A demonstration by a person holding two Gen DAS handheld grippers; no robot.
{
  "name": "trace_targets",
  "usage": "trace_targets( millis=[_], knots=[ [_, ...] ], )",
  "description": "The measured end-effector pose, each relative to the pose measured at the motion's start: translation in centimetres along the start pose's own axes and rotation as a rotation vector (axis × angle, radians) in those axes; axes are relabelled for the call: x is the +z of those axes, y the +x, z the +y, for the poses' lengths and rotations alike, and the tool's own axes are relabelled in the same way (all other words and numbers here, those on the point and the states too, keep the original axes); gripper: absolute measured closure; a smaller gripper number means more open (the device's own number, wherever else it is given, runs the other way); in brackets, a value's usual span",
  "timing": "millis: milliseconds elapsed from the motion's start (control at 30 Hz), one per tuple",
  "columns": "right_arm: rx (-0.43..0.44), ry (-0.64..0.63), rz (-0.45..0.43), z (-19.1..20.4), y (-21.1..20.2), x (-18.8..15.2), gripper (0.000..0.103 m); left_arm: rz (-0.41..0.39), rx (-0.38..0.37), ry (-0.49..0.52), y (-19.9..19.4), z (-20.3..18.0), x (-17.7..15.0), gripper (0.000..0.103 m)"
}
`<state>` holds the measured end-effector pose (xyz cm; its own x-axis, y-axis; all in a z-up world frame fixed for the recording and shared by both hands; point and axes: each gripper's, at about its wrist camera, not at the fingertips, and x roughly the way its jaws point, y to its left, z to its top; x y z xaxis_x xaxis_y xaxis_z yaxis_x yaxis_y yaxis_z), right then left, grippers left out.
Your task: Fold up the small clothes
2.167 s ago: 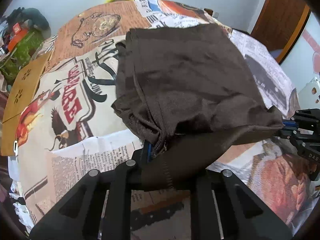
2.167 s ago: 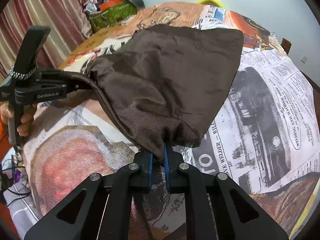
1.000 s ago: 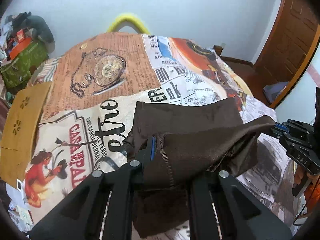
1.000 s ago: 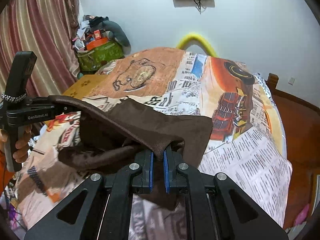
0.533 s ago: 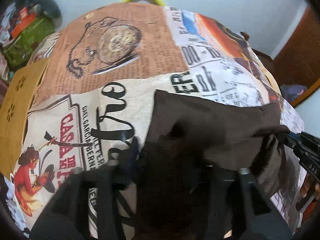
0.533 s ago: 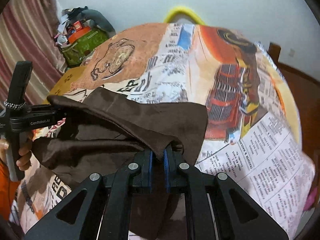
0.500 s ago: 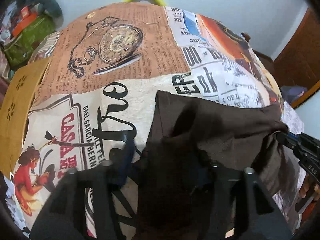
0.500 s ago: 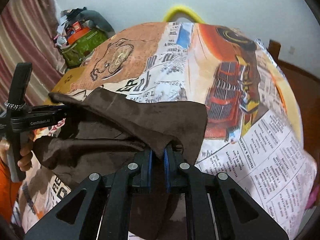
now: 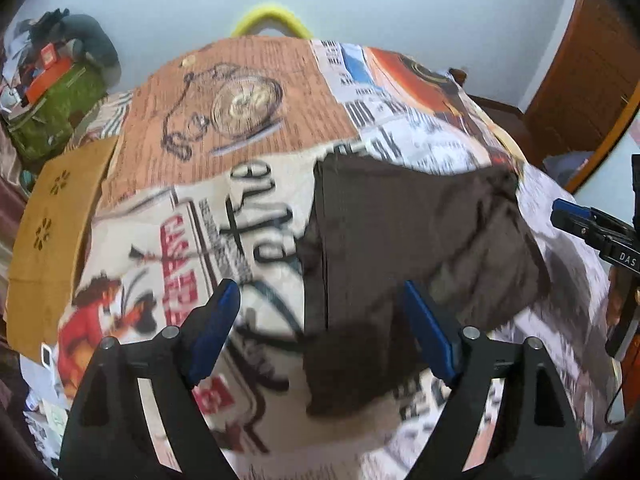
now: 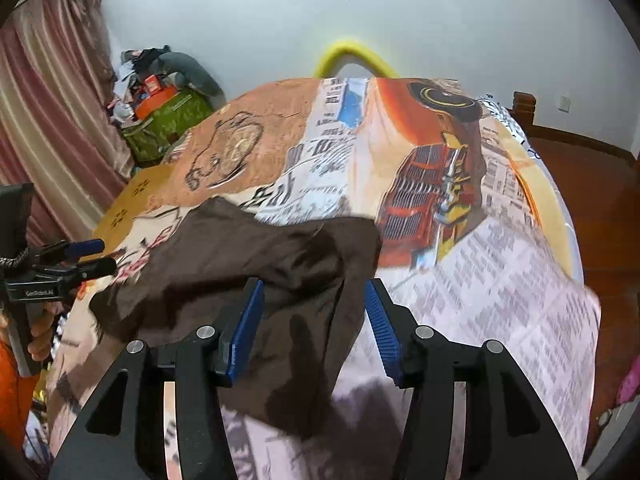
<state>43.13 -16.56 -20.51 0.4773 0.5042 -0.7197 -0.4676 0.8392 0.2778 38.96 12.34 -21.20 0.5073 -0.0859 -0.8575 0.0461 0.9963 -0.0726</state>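
The brown cloth [image 9: 404,248] lies loose on the printed bedspread [image 9: 248,120] just ahead of your left gripper [image 9: 320,320] and right gripper [image 10: 314,320] — both have just been opening and grip nothing. Its near flap is rumpled; pull back carelessly and a pad could snag it and undo the fold. Its long axis runs from one gripper across to the other.

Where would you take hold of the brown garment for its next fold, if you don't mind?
Probably the brown garment at its near hem, coming from the near side: that edge lies flat between the open left gripper pads, while its right part looks rumpled.
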Motion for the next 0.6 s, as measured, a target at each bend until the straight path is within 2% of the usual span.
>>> trace_targets(
  millis=[200,267,300,333,400,500,600],
  knots=[
    [-0.002,-0.070,0.068,1.7,0.8,-3.3,0.054,0.059,-0.051,-0.017,1.2,0.0,-2.8,0.021],
    [-0.007,-0.082,0.085,1.9,1.2,-4.0,0.054,0.080,-0.072,-0.036,1.8,-0.1,-3.0,0.038],
    [-0.007,-0.082,0.094,1.9,1.5,-4.3,0.054,0.092,-0.089,-0.042,2.1,-0.1,-3.0,0.058],
    [-0.007,-0.080,0.100,1.8,1.7,-4.5,0.054,0.105,-0.103,-0.045,2.4,-0.3,-3.0,0.073],
    [-0.009,-0.072,0.112,1.7,2.2,-4.8,0.054,0.094,-0.078,-0.025,2.4,-0.9,-2.8,0.087],
    [-0.009,-0.072,0.107,1.5,2.5,-4.9,0.054,0.039,-0.039,0.029,1.2,-1.9,-2.1,0.092],
    [-0.012,-0.088,0.106,1.6,2.6,-5.0,0.054,-0.047,-0.018,0.063,-0.6,-2.8,-0.5,0.093]
  ],
)
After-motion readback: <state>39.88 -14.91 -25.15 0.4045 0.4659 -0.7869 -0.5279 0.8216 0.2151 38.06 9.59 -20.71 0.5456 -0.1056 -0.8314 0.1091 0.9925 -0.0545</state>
